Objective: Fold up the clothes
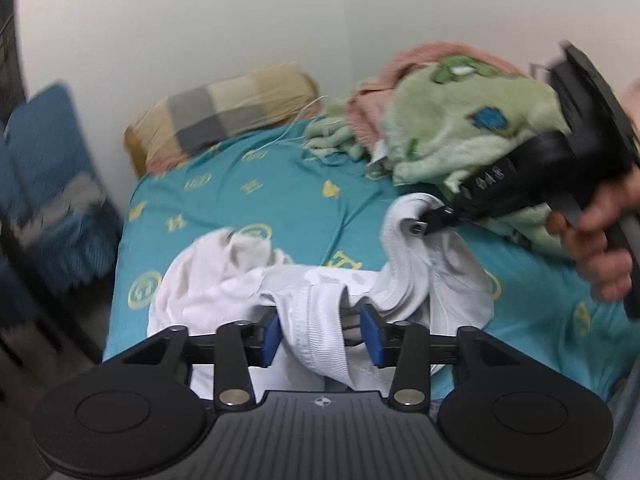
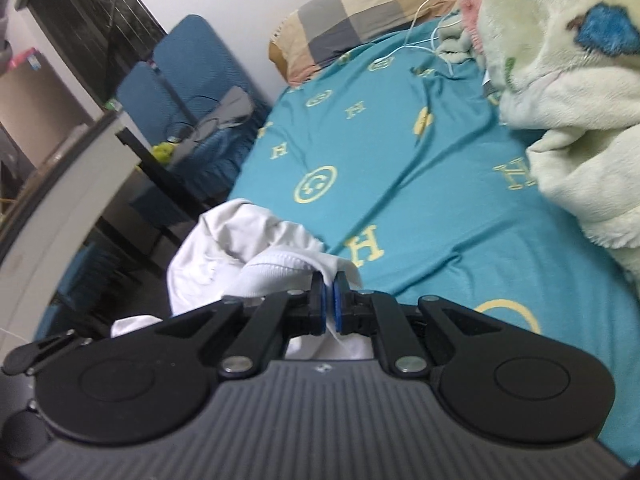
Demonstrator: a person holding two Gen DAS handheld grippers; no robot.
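While the white garment (image 1: 320, 292) lies crumpled on the bed (image 1: 248, 196), its ribbed hem is pinched by the right gripper (image 2: 329, 306). The left gripper (image 1: 322, 334) is spread, with hem passing loosely between its pads, directly ahead.

walls (image 1: 200, 20) – plain white | bed (image 2: 400, 128) – teal sheet | blue chair (image 2: 188, 80) beside it

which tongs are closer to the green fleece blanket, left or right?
Right. The right tongs, shut on the white garment, sit just below the green fleece blanket at its near edge. The left tongs are back at the bed's near side, open around a ribbed band.
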